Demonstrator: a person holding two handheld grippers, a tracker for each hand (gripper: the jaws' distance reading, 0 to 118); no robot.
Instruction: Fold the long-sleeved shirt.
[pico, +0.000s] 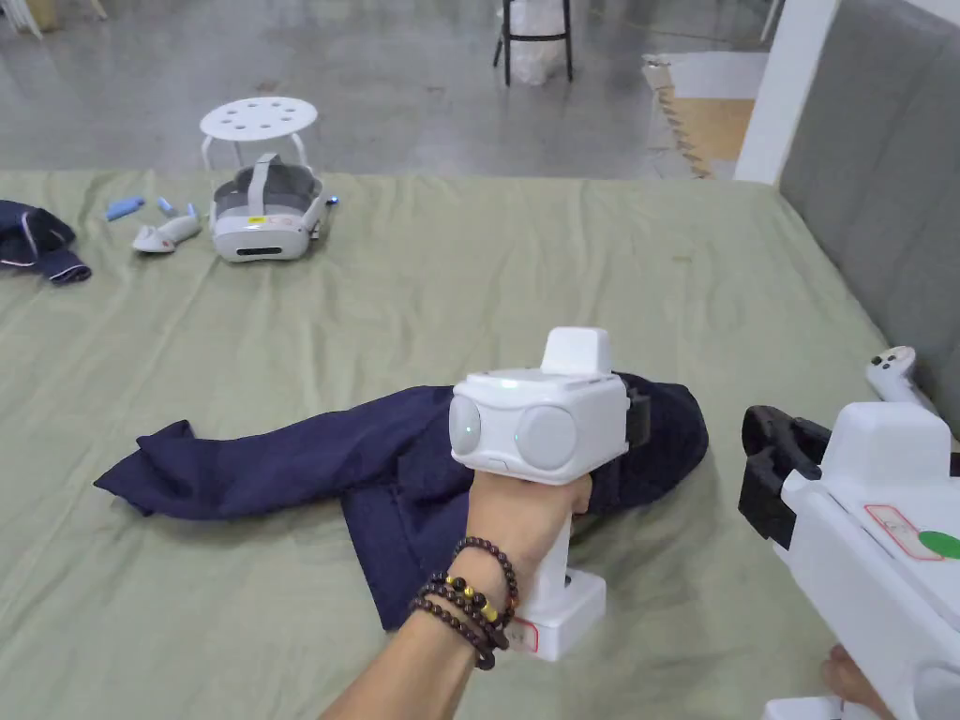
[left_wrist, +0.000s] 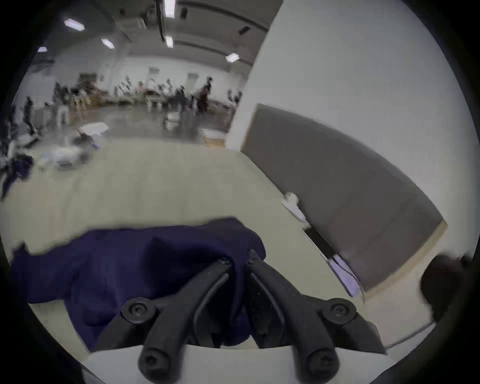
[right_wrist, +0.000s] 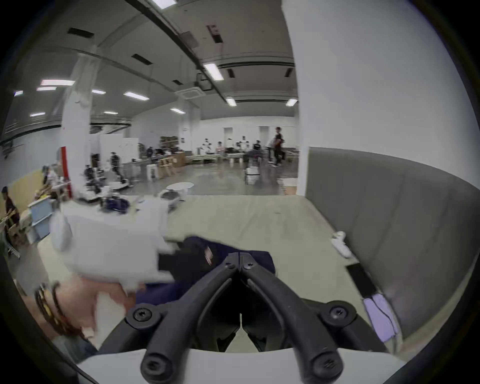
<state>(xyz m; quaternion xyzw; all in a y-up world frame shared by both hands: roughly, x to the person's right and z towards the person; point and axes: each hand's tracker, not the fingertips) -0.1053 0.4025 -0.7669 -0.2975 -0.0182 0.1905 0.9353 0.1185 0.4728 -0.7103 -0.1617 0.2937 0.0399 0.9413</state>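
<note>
The navy long-sleeved shirt lies crumpled on the green bed sheet in front of me, one sleeve stretched out flat to my left, the body bunched into a rumpled mound on the right.

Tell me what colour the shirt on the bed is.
The shirt is plain dark navy blue, clearest in the head view.

The long-sleeved shirt is showing as soft, matt navy cloth, lying on a creased, matt green sheet. The left gripper is showing matt black plastic jaws under a smooth, glossy white plastic housing.
</note>
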